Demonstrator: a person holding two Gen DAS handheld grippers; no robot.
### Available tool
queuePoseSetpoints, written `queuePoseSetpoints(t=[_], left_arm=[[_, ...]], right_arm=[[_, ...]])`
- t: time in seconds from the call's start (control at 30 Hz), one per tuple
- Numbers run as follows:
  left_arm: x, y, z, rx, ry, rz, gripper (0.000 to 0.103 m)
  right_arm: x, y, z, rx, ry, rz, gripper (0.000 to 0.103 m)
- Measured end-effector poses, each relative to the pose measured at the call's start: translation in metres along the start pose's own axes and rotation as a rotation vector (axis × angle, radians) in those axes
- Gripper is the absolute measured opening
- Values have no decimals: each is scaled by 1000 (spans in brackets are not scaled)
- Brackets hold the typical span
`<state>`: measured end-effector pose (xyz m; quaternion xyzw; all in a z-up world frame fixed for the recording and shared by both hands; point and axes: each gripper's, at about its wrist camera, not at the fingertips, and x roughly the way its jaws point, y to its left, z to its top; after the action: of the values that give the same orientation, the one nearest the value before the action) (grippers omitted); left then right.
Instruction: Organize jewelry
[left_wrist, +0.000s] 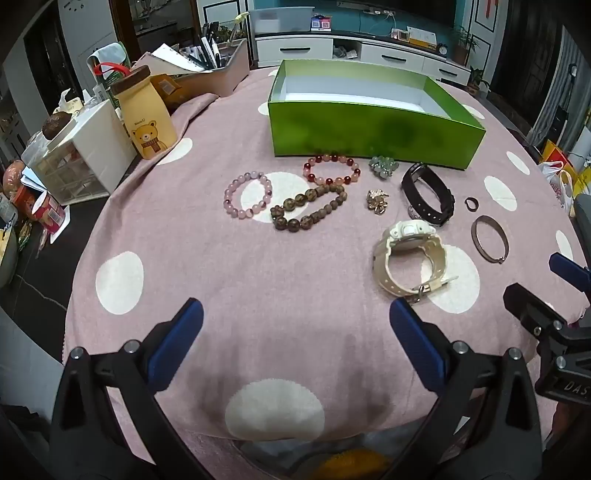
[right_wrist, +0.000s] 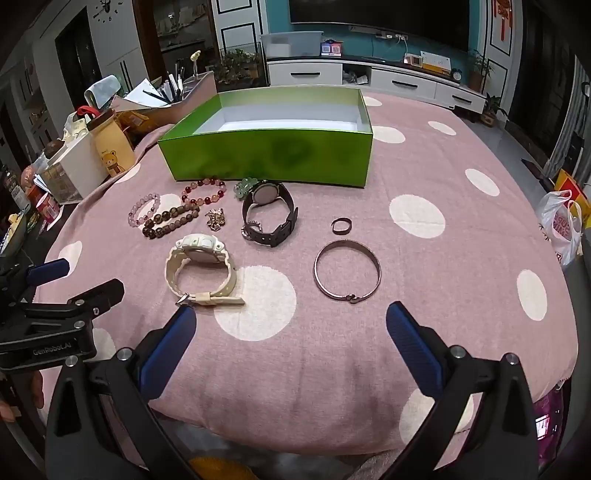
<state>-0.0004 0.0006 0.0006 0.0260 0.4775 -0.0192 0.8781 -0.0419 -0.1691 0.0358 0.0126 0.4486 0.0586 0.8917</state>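
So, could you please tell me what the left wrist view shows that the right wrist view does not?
Only the left wrist view shows the left gripper with both fingers, wide open, and little cloth right of the bangle. Only the right wrist view shows the right gripper whole, also open, and the dark watch's face. Both show the empty green box and all the jewelry lying on the cloth.

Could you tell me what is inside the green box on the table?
The green box shows only a bare white floor and inner walls; no jewelry is visible inside. Its near wall hides the front strip of the floor, so that part cannot be checked.
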Motion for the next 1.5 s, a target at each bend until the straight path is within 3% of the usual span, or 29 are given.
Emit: queuePoseSetpoints(t=[1.5], left_arm=[[5, -1, -1, 10, 6, 5, 101]], right_arm=[[0, 1, 0, 2, 5, 2, 102]])
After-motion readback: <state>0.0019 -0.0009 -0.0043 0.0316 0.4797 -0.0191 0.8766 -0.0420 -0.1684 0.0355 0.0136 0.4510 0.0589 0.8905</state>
